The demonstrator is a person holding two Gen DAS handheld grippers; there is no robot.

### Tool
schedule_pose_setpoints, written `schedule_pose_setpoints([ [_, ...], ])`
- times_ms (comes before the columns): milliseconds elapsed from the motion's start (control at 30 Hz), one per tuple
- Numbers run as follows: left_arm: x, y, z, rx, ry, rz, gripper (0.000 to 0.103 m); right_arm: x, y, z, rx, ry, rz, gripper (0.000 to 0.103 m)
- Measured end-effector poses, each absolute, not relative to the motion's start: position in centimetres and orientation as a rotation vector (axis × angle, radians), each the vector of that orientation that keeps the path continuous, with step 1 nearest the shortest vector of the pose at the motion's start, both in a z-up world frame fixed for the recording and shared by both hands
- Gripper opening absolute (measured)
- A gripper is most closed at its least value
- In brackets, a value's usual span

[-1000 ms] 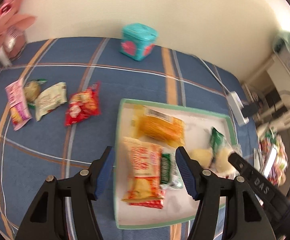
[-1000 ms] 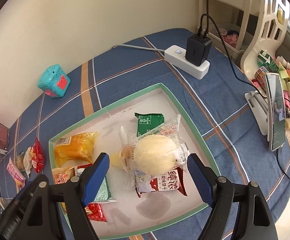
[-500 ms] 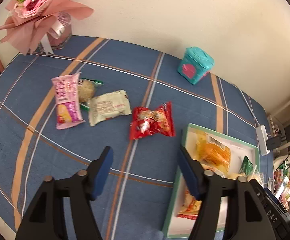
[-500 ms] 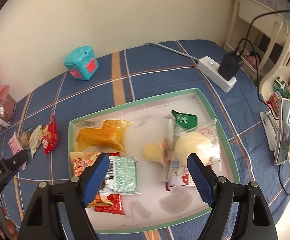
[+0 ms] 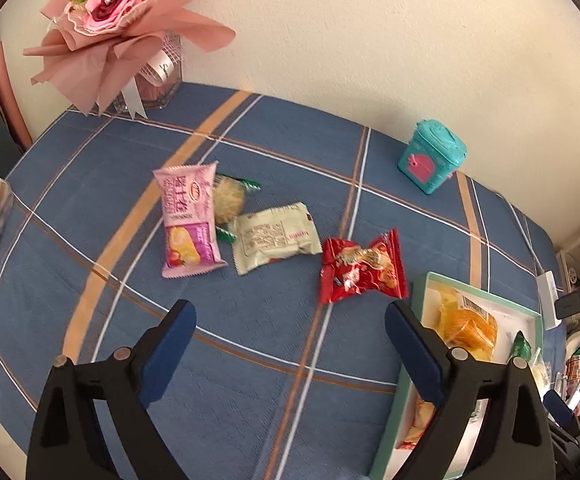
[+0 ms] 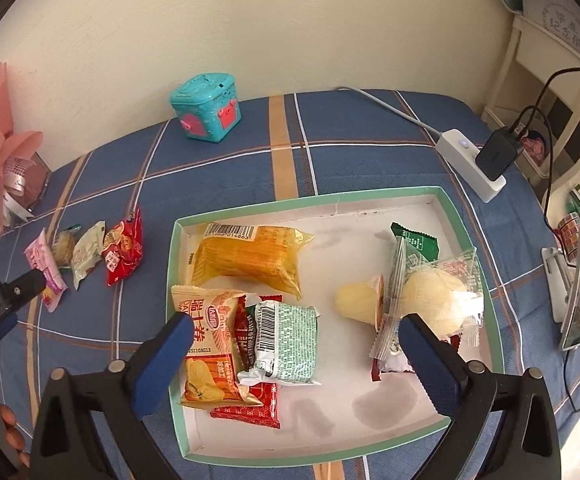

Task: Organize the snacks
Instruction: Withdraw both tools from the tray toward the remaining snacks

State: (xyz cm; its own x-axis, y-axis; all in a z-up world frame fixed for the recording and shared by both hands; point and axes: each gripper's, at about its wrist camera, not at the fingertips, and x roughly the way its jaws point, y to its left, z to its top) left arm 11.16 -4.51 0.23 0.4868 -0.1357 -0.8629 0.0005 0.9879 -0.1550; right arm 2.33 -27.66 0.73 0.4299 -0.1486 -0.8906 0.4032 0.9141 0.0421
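Observation:
Loose on the blue plaid cloth in the left wrist view lie a pink roll-cake packet [image 5: 187, 222], a round cake in green wrap [image 5: 229, 202], a beige packet [image 5: 275, 237] and a red packet [image 5: 362, 272]. My left gripper [image 5: 290, 320] hovers over bare cloth in front of them, its jaws opening with nothing between. The green-rimmed white tray [image 6: 310, 202] holds an orange packet [image 6: 249, 260], a chips bag [image 6: 209, 344], a green-white packet [image 6: 290, 340] and wrapped buns [image 6: 434, 300]. My right gripper [image 6: 296, 334] hangs above the tray, jaws opening, empty.
A teal toy box [image 5: 432, 162] stands by the wall and a pink bouquet in a vase [image 5: 129, 32] at the back left. A white power strip with a black charger [image 6: 476, 164] lies right of the tray, a phone on a stand [image 6: 574, 292] at the table's right edge.
My left gripper swung left from over the tray to the loose packets and spread its jaws wider. The right gripper shifted over the tray, rolled, and widened too.

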Motion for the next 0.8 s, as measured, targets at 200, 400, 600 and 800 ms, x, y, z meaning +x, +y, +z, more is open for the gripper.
schedule_pose_setpoints([
  [200, 11.7, -3.1, 0.3, -0.159, 1.029, -0.078, 0.098, 2.5, -27.0, 0.7, 0.249, 1.063, -0.322, 0.103],
  [400, 12.3, -1.1, 0.4, -0.173, 1.021, -0.09, 0.098, 2.8, -25.9, 0.7, 0.254, 1.042, -0.278, 0.103],
  [600, 13.2, 1.7, -0.1, -0.278, 1.045, -0.111, 0.098, 3.2, -24.4, 0.8, 0.241, 1.036, -0.254, 0.103],
  [800, 14.1, 3.8, -0.4, -0.32, 1.041, -0.089, 0.097, 3.9, -23.1, 0.8, 0.239, 1.032, -0.222, 0.103],
])
